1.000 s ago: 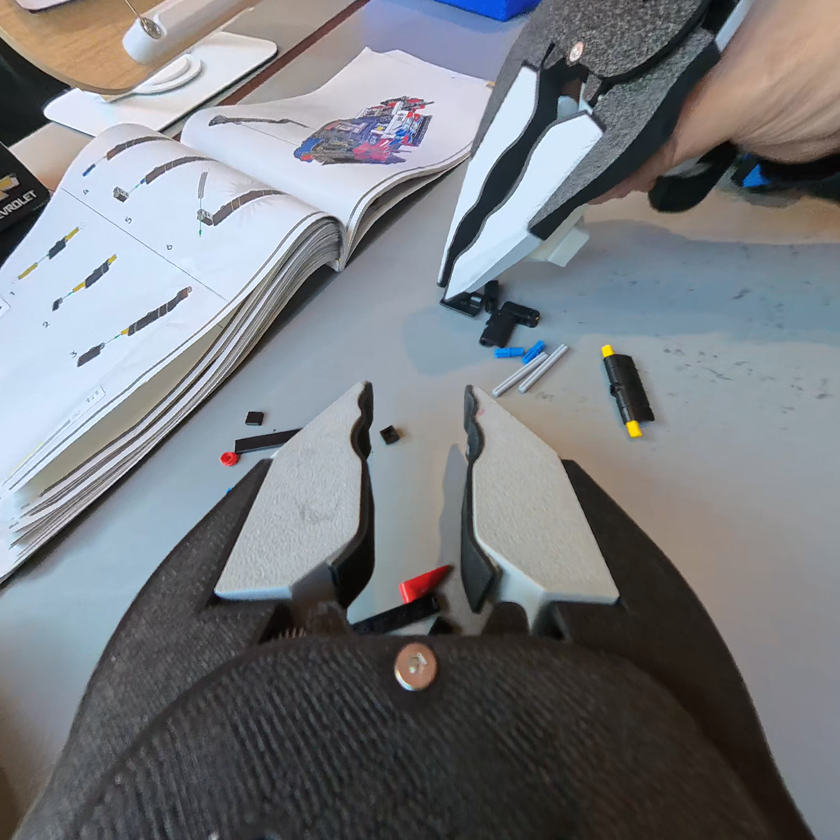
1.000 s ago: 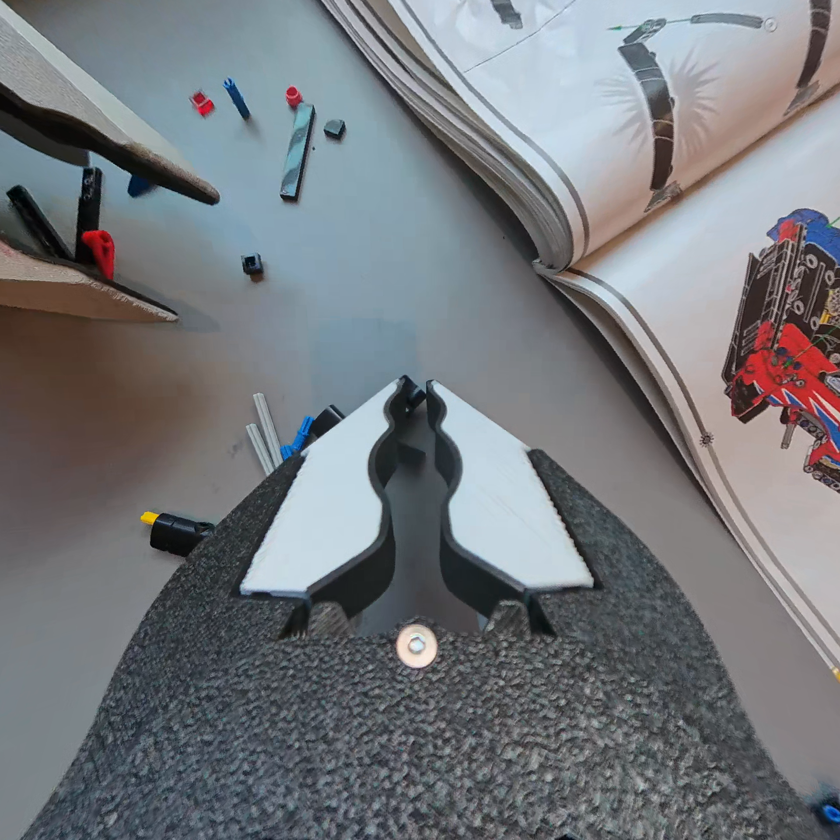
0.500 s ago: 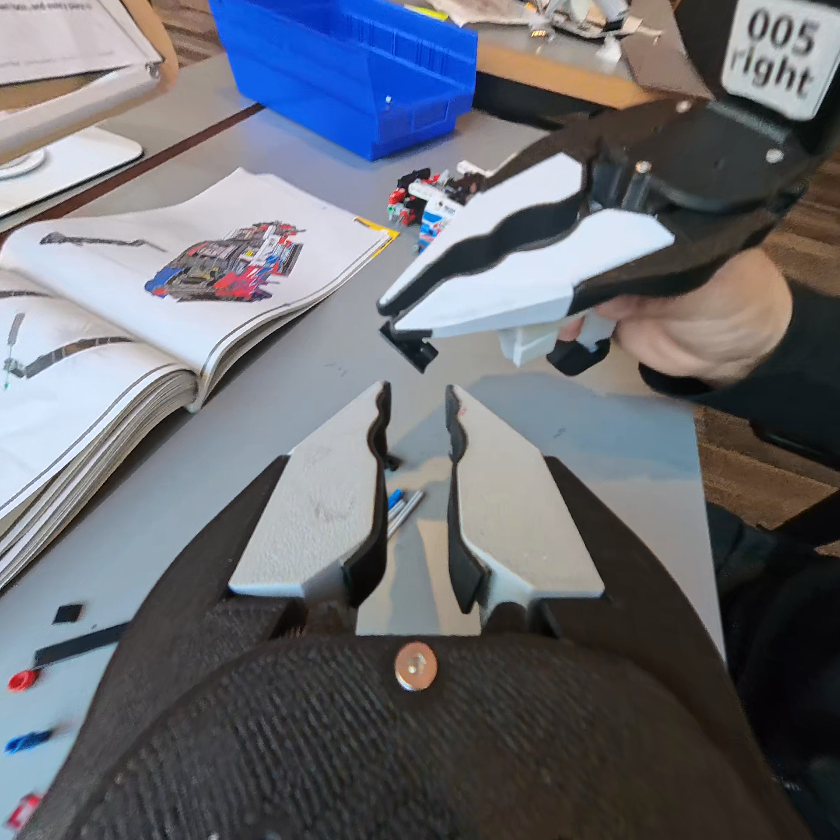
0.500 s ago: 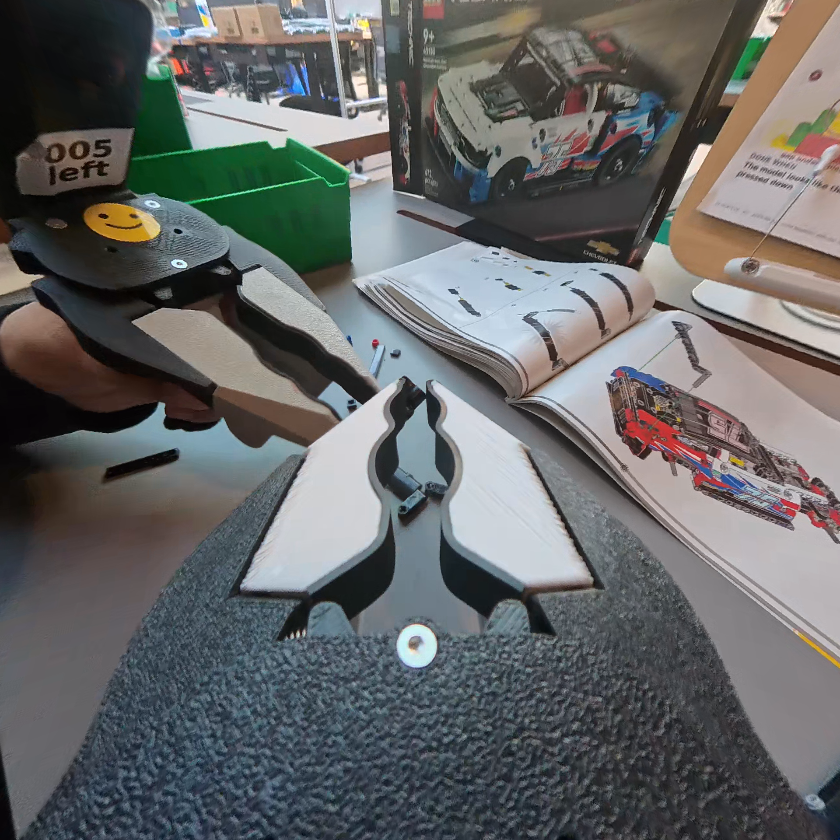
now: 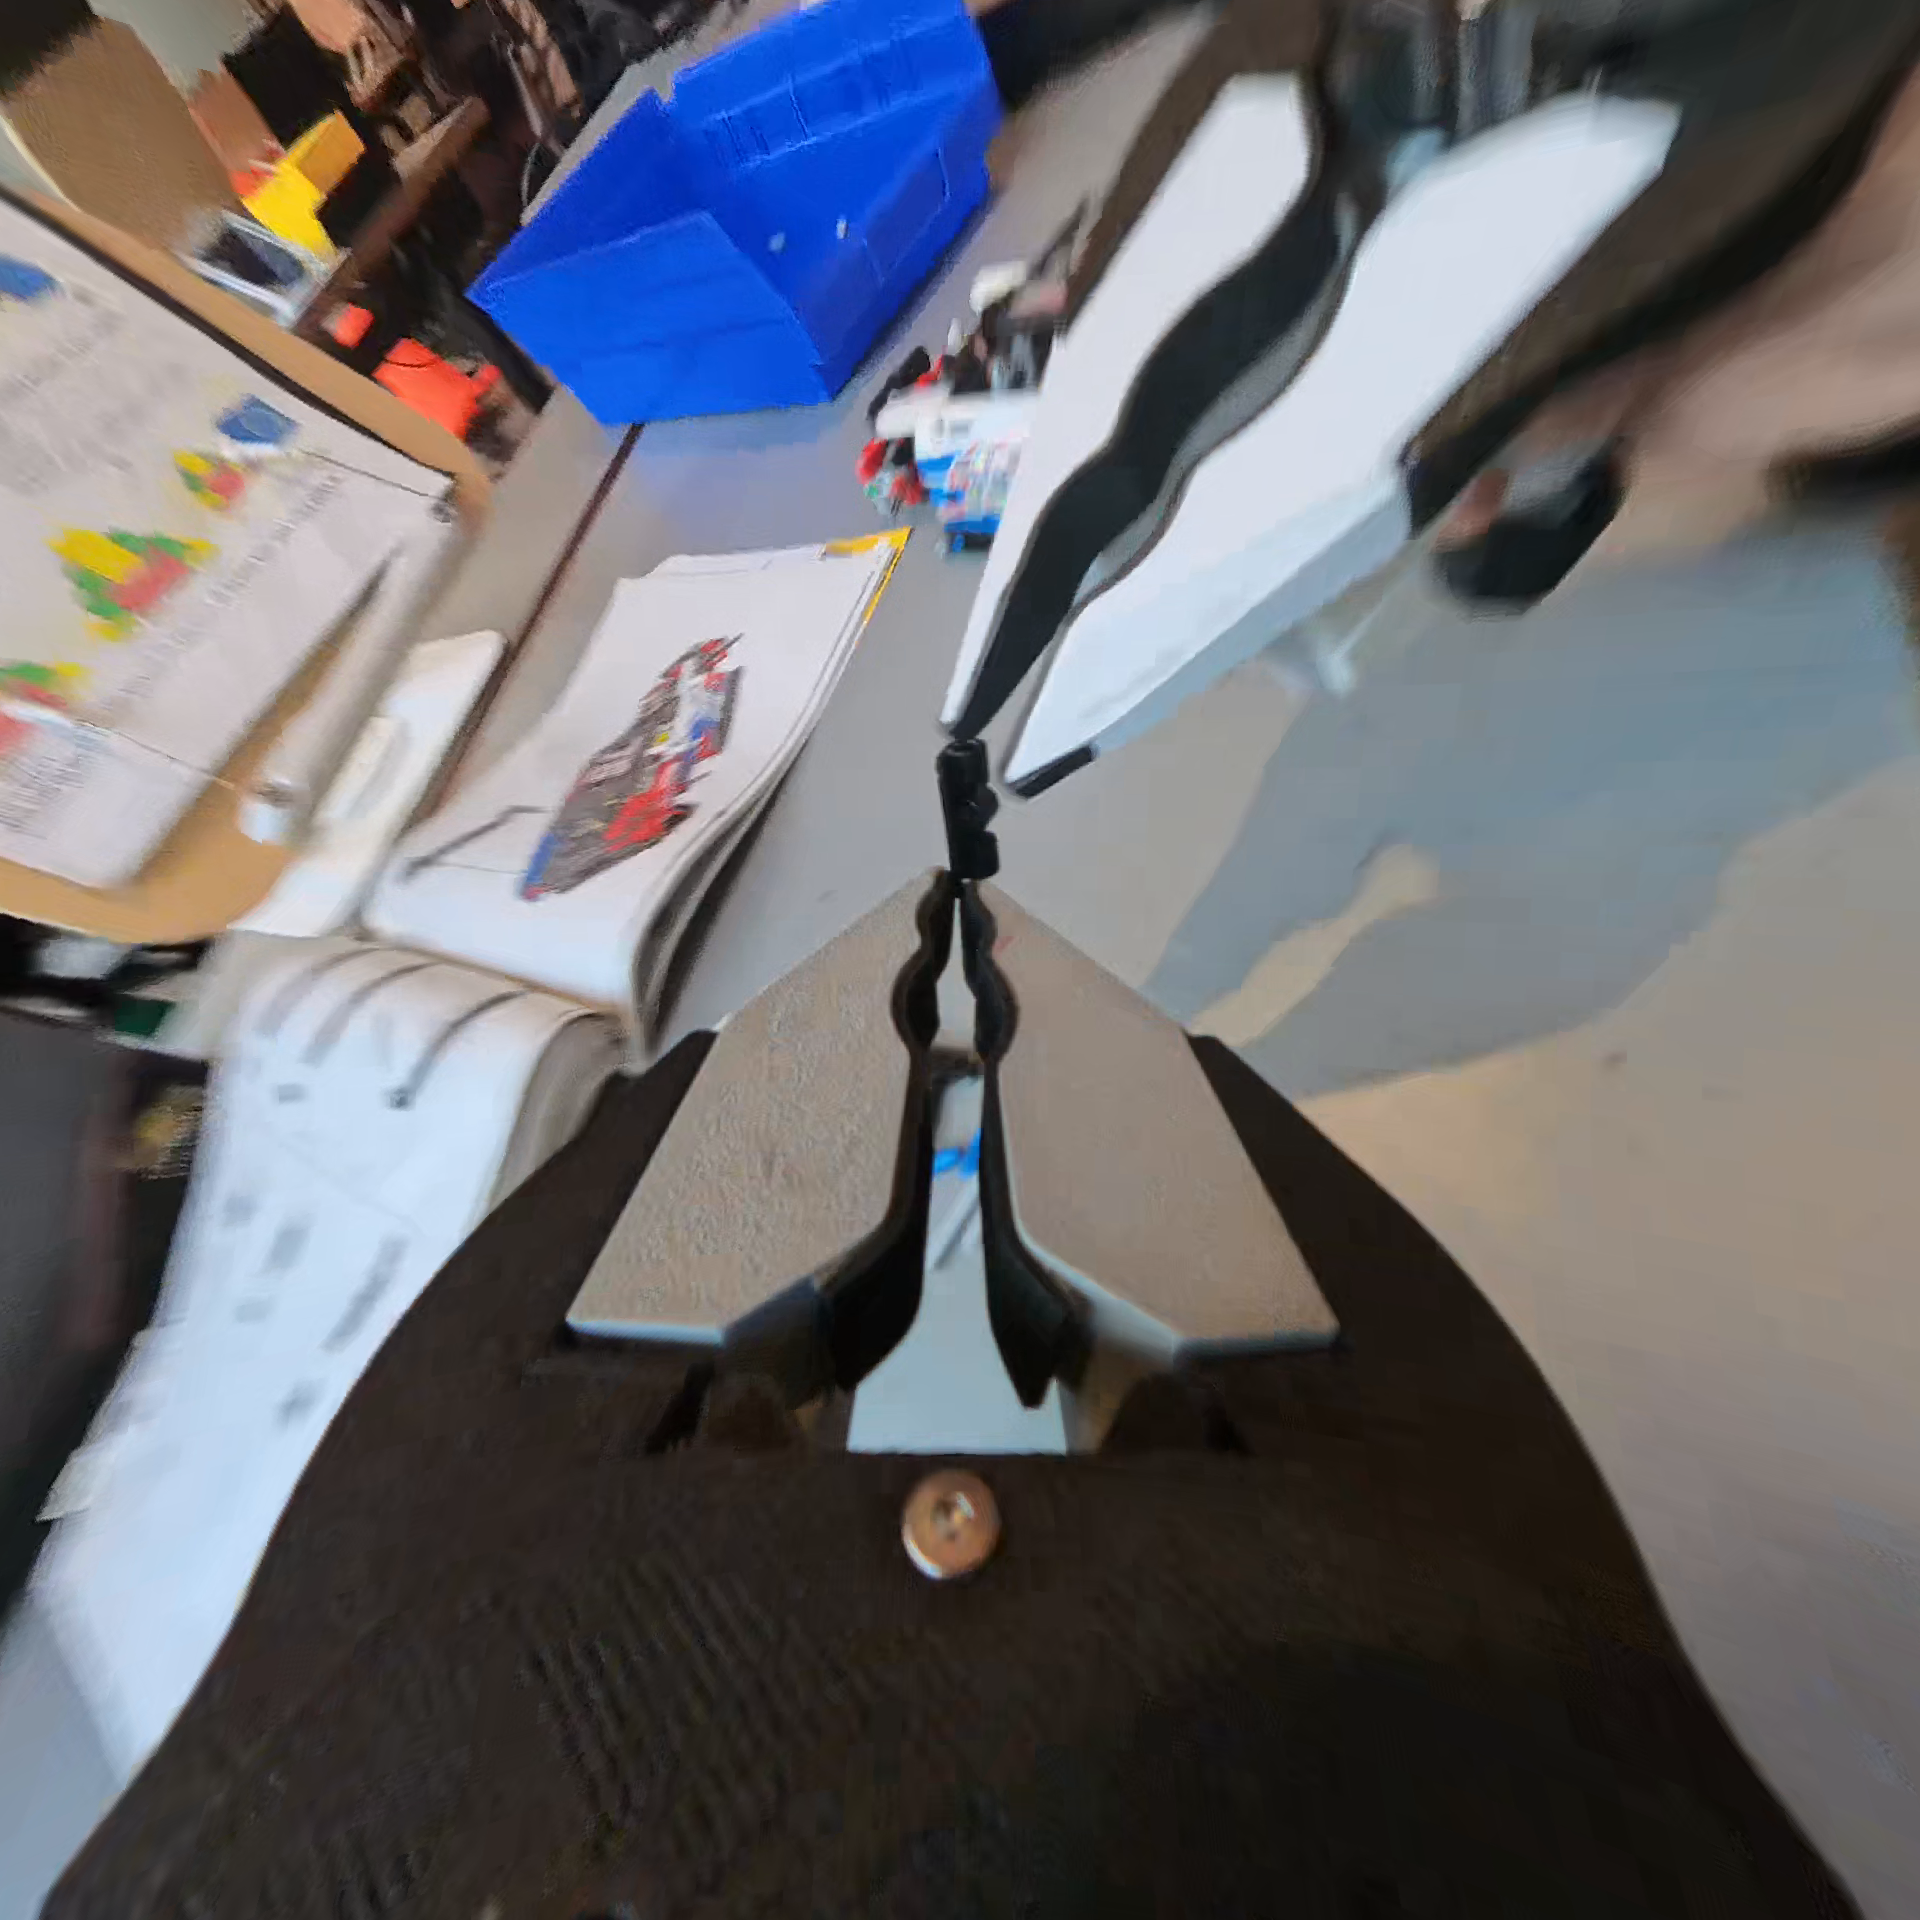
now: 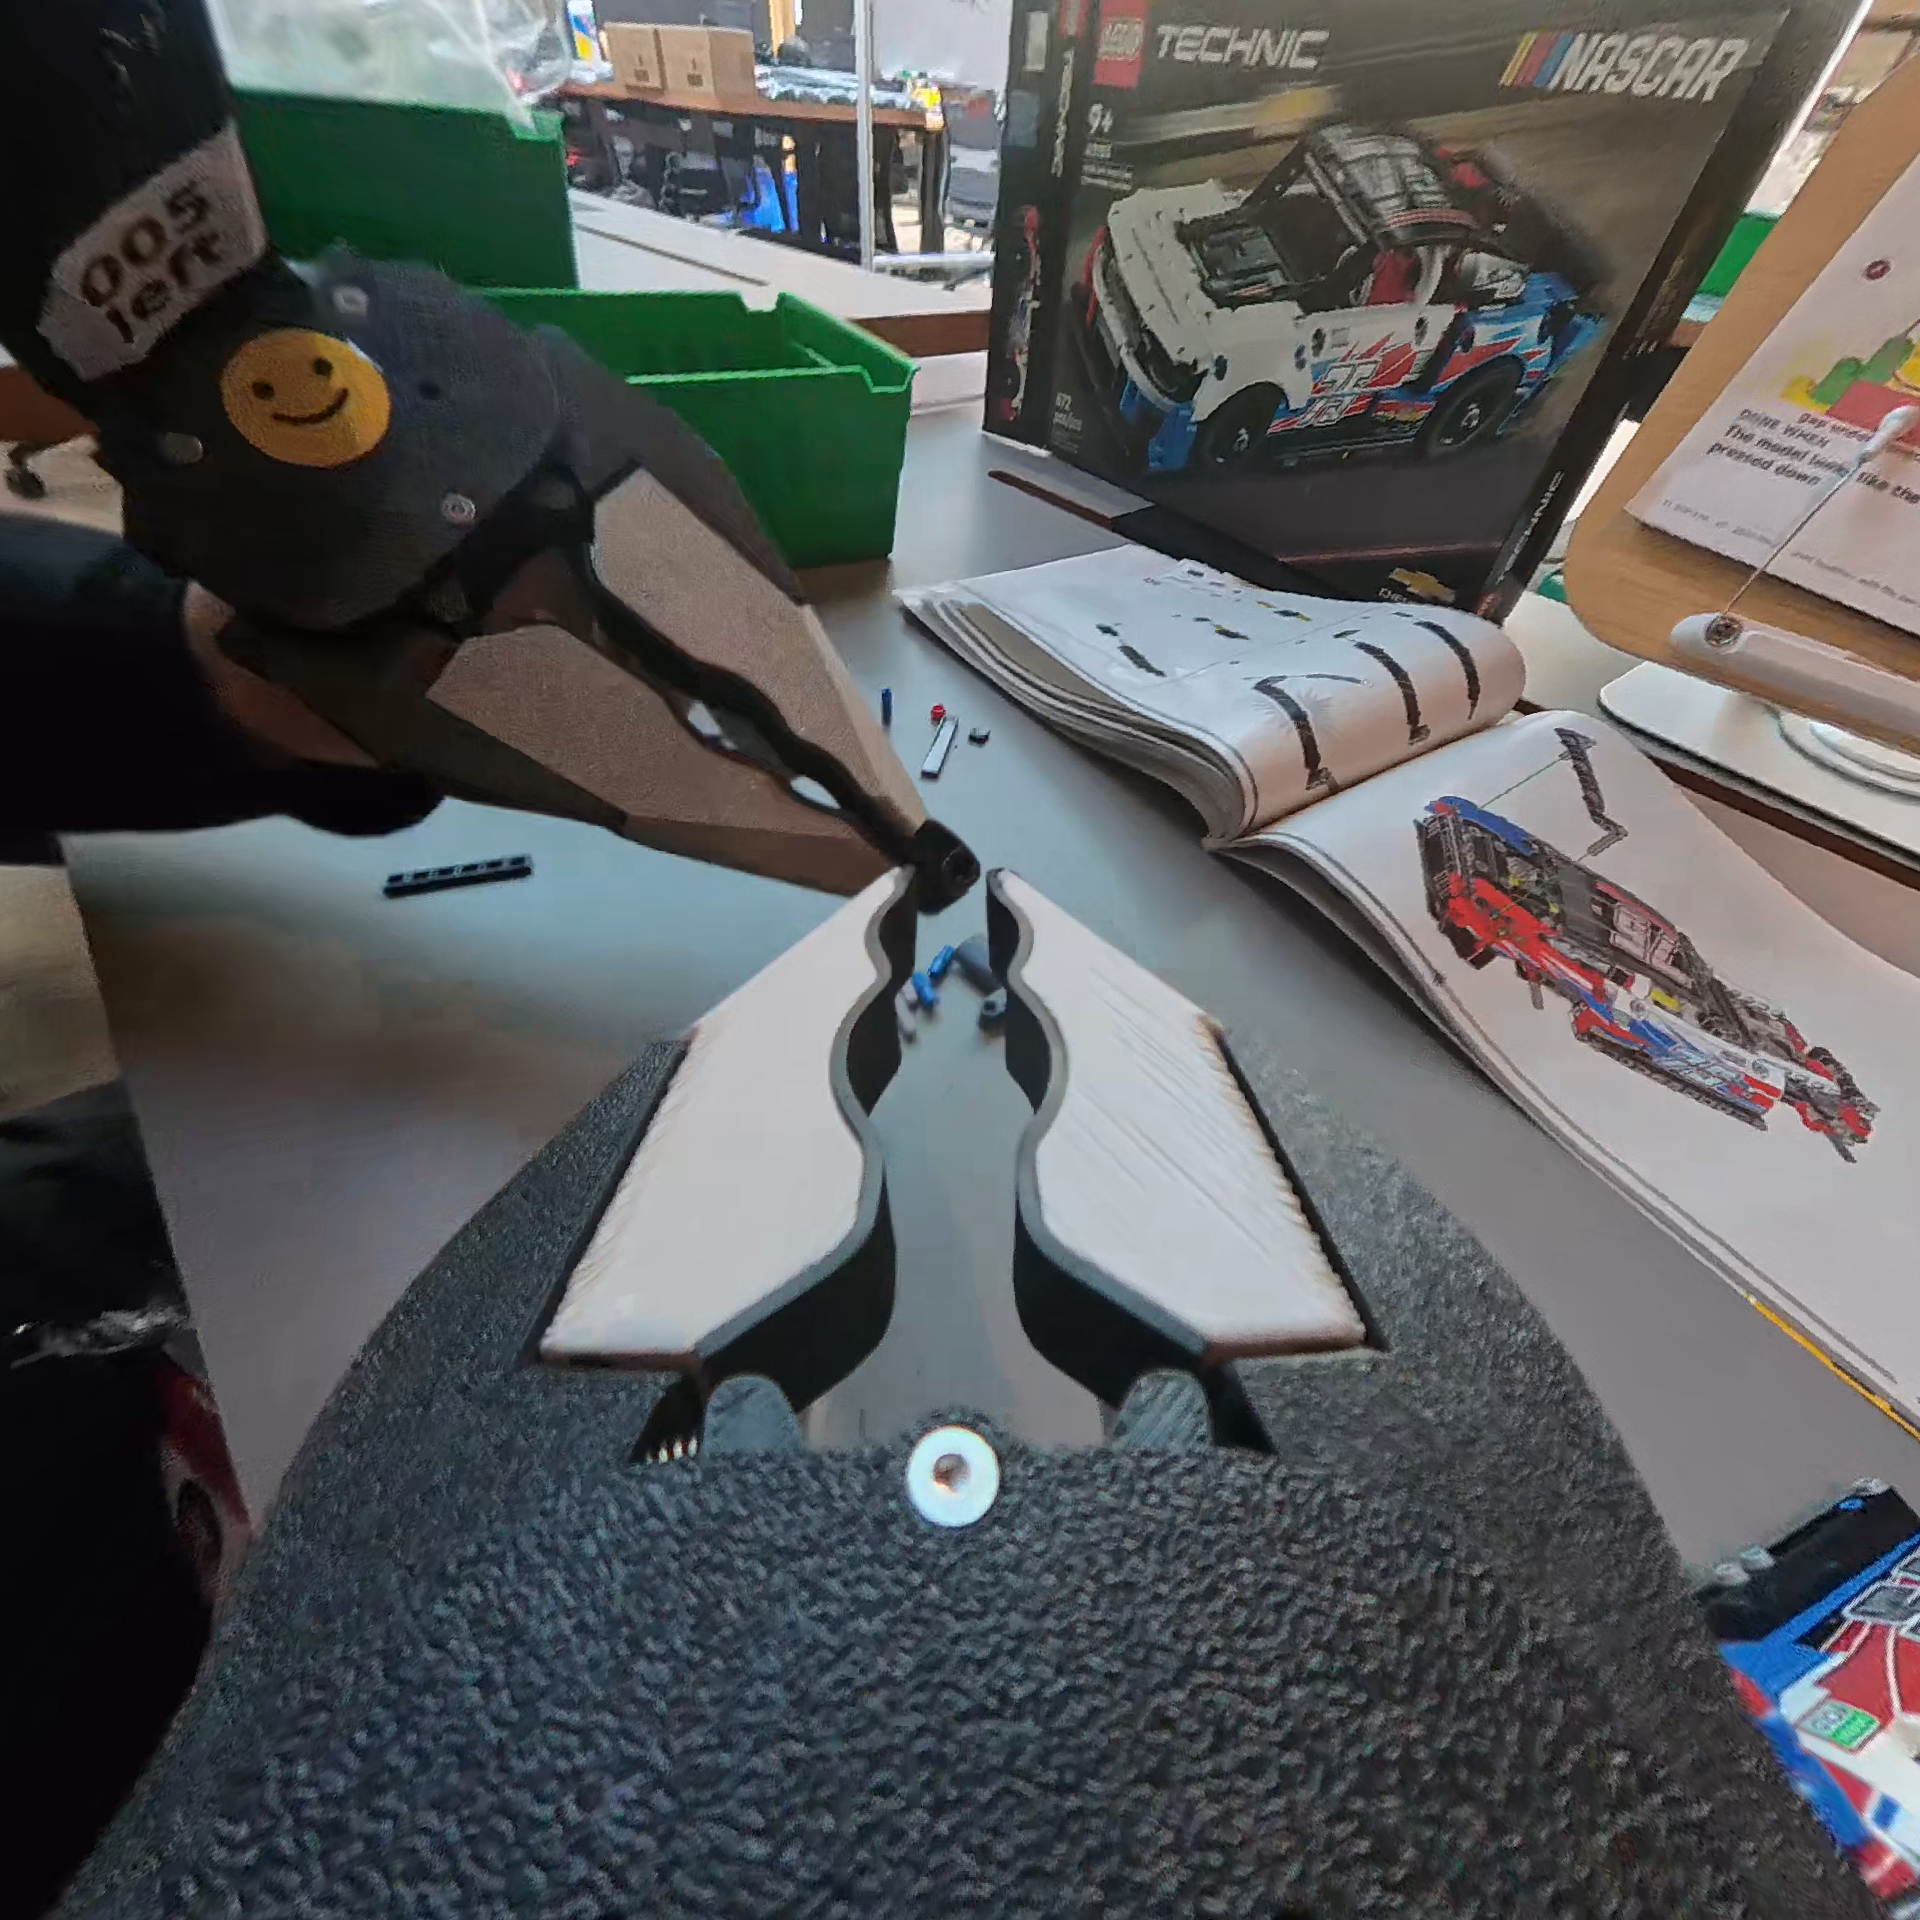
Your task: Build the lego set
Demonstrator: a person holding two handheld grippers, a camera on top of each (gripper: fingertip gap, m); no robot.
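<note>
- left wrist view: a small black lego piece [image 5: 966, 810] is seen pinched at the very tips of the left gripper [image 5: 958, 902], whose fingers are closed on its lower end; the piece stands out beyond the tips, held in the air above the grey table [image 5: 1558, 1039].
- the right gripper [image 5: 1013, 753] is met at the piece's upper end; in the right wrist view its fingers [image 6: 1091, 1039] are parted, with the piece [image 6: 943, 878] at the tip of one finger, so no grip by it is judged.
- the piece is judged light, stiff and smooth, easily twisted or flicked out of a tip grip.
- a hold is best taken across the middle of its short body, square to the pads.
- loose small parts [image 6: 935, 977] lie on the table below, beside the open instruction book [image 6: 1351, 727].
</note>
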